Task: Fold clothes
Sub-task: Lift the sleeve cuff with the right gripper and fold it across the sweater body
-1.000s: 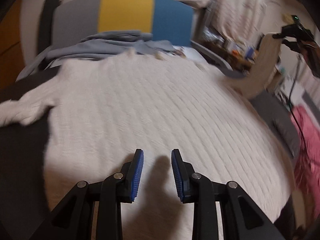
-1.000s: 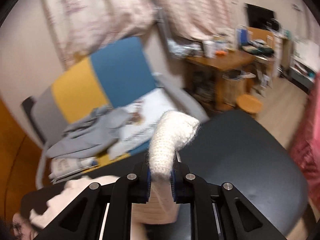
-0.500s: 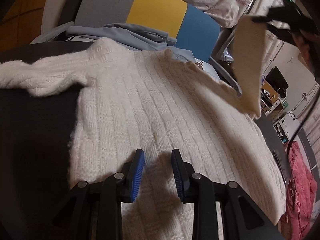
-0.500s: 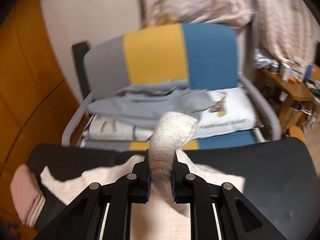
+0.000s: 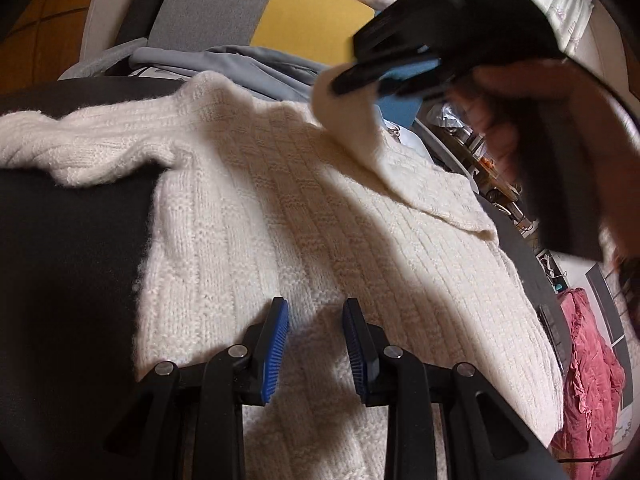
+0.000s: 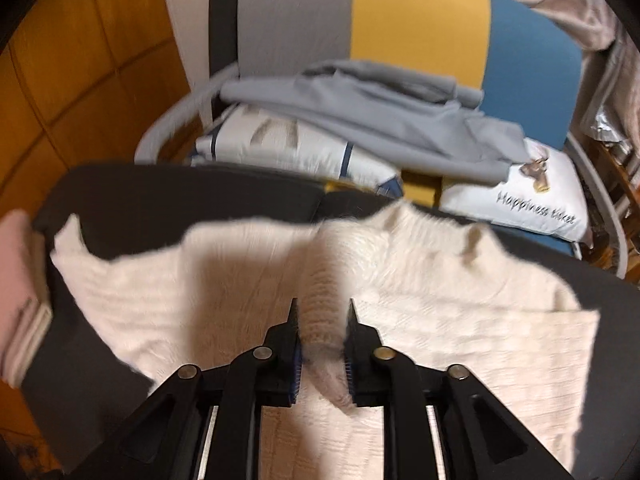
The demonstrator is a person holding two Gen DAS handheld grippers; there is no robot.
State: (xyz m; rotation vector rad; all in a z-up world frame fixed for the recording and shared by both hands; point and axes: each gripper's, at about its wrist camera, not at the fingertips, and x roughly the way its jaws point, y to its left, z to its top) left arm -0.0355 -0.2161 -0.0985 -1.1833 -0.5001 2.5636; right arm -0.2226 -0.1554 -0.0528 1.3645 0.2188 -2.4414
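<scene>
The right tool [image 6: 321, 334], its jaws opening, has a cream sleeve [image 6: 320, 292] between its blue pads, the knit slackening as the grip lets go; motion blur smears the weave, so whether the pads still touch it is hard to tell. The left tool [image 5: 315, 340] hovers just above the cream sweater [image 5: 280, 208], fingers apart and holding nothing. The sweater lies spread on the dark bench [image 5: 60, 248], one sleeve trailing off toward the left edge of the left-wrist view. In that view the person's hand [image 5: 532, 120] and the black body of the right tool fill the upper right, hiding the blue part of the chair [image 5: 312, 20] behind. A second ago the right tool clamped the sleeve high above the bench; it has since swung down and across, laying the sleeve over the sweater's body. Grey clothes [image 6: 380, 120] and a printed pillow [image 6: 520, 196] sit on the chair; a pink garment [image 6: 16, 292] is cut off at the frame's left.
</scene>
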